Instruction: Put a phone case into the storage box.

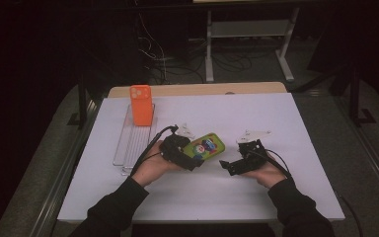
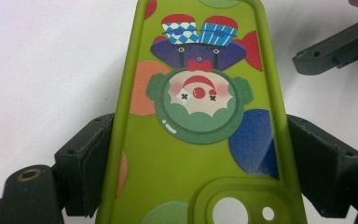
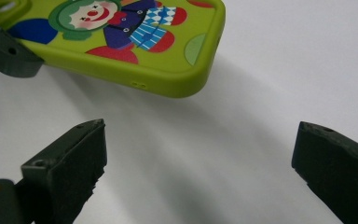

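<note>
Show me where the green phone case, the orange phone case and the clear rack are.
green phone case (image 2: 200,172): left gripper view, plain back.
orange phone case (image 1: 141,109): high view, middle of back.
clear rack (image 1: 128,150): high view, near bars.

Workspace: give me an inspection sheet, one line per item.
Surface: white table top, bare in front of the hands.
Job's things: green clown phone case, its camera end clamped in the left gripper, its far end raised off the table.
Clutter: orange phone case upright at the far end of a clear rack.
Grippers: left gripper shut on the case's long edges; right gripper open, empty, near the case's free end.
Cables: one trails from each gripper; more on the floor behind.
Surroundings: dark room, white stand legs.
</note>
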A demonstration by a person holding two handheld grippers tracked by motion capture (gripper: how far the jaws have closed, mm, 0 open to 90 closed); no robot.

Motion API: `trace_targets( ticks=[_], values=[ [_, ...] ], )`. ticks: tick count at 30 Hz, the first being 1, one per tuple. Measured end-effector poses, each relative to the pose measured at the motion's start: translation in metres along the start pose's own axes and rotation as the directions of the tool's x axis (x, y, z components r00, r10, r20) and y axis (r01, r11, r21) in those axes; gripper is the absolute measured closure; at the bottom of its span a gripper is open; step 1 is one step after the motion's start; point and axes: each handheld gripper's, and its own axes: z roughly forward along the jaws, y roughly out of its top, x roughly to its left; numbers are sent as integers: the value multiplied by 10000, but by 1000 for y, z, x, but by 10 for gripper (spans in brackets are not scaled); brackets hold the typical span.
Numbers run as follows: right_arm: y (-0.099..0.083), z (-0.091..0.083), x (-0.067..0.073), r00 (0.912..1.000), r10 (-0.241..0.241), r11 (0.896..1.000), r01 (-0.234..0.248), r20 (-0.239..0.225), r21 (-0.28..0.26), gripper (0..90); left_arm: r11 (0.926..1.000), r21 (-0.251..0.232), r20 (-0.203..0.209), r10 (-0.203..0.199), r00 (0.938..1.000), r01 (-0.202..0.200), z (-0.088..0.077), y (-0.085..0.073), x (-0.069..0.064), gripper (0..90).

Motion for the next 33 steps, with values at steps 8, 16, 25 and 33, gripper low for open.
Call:
trace_targets(
  ticks=[8,16,25,33],
  values=[
    [0,2,13,9802,-1699,9854,1698,1014,97,23,9998,159,84,128,9999,-129,0,0,0,153],
    [0,1,20,9421,-2889,9567,2907,1702,146,16,9994,253,107,220,9997,-223,0,0,1,153],
    [-3,3,25,8763,-4244,9039,4249,2279,495,15,9991,302,119,294,9995,-297,0,0,3,154],
    [-6,4,32,8157,-5090,8567,5112,2747,693,15,9997,170,212,164,9996,-167,0,-1,3,154]
  ],
)
